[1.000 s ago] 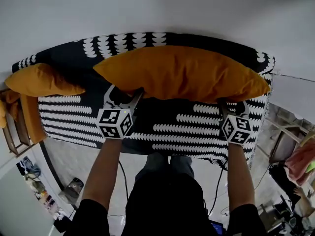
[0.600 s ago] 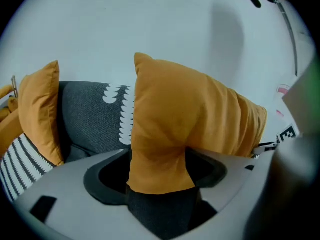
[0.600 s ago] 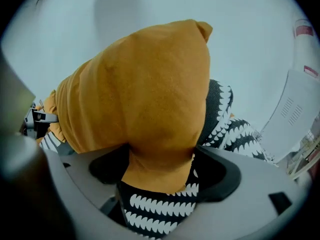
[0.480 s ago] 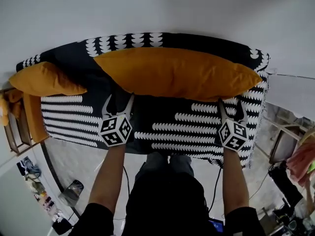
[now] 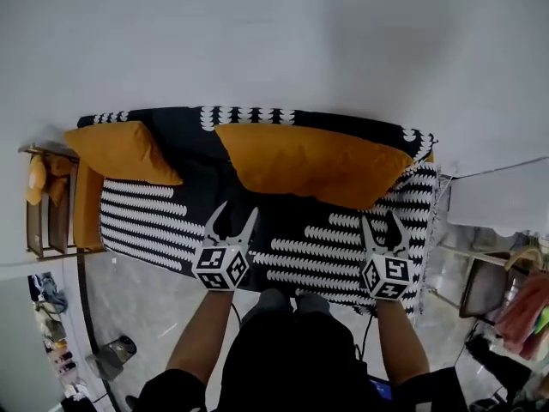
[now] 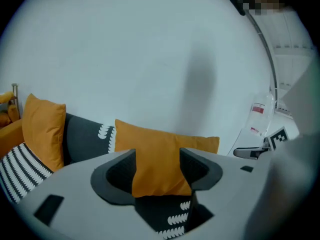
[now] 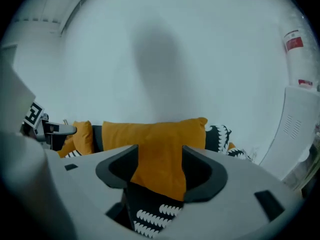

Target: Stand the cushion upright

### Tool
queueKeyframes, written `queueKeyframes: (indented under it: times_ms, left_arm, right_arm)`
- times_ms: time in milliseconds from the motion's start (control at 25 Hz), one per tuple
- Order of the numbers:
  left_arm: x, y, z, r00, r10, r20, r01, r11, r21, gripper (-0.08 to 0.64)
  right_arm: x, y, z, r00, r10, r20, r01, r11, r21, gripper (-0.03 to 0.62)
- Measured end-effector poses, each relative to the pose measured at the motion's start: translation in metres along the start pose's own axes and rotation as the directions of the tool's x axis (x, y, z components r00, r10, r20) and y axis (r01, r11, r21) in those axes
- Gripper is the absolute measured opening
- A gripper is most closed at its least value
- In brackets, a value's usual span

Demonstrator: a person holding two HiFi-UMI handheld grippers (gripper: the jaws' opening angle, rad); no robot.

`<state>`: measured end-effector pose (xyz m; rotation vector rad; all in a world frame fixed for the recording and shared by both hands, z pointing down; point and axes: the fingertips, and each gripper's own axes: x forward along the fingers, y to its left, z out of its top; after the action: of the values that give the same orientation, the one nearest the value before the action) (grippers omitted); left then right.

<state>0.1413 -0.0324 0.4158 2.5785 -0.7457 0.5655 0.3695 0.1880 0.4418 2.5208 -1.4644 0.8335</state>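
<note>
The orange cushion (image 5: pixel 313 166) stands on its long edge on the sofa (image 5: pixel 146 217), with its long axis along the wall (image 5: pixel 274 41). My left gripper (image 5: pixel 238 213) and right gripper (image 5: pixel 380 221) are apart from it, with the jaws open and empty; they have just been closing a little.

We had both forearms (image 5: pixel 202 333) stretched out ahead, bare and roughly parallel. Our left gripper (image 5: pixel 233 214) pointed forward and somewhat down with its marker cube (image 5: pixel 221 267) facing up at us. Its jaws stood apart, having just been closing a little, and nothing was clamped between them. Our right gripper (image 5: pixel 381 221) sat the same way, jaws parted after closing partway, gripping nothing. The two grippers were level with each other and well apart.
</note>
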Motion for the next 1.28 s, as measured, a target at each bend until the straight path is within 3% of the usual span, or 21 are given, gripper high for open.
queueKeyframes:
  times_ms: [200, 440, 760, 920, 1280]
  left_arm:
    - [-0.063, -0.036, 0.028, 0.993, -0.042, 0.112, 0.042, 0.999, 0.005, 0.198]
    - [-0.117, -0.054, 0.048, 0.976, -0.126, 0.180, 0.105, 0.987, 0.121, 0.138]
    - [-0.191, -0.037, 0.066, 0.954, -0.160, 0.255, 0.131, 0.983, 0.127, 0.124]
    - [-0.219, -0.025, 0.079, 0.945, -0.164, 0.282, 0.120, 0.979, 0.168, 0.121]
    - [-0.247, -0.007, 0.089, 0.933, -0.181, 0.312, 0.112, 0.968, 0.225, 0.080]
  right_arm:
    - [-0.064, 0.046, 0.034, 0.990, 0.099, 0.096, -0.094, 0.994, -0.054, 0.230]
    - [-0.128, 0.072, 0.044, 0.982, 0.090, 0.168, -0.085, 0.996, -0.039, 0.168]
    - [-0.174, 0.126, 0.055, 0.964, 0.117, 0.238, -0.102, 0.992, -0.073, 0.093]
    - [-0.188, 0.148, 0.066, 0.950, 0.135, 0.281, -0.121, 0.990, -0.067, 0.074]
    - [-0.204, 0.157, 0.074, 0.937, 0.123, 0.326, -0.112, 0.992, -0.053, 0.031]
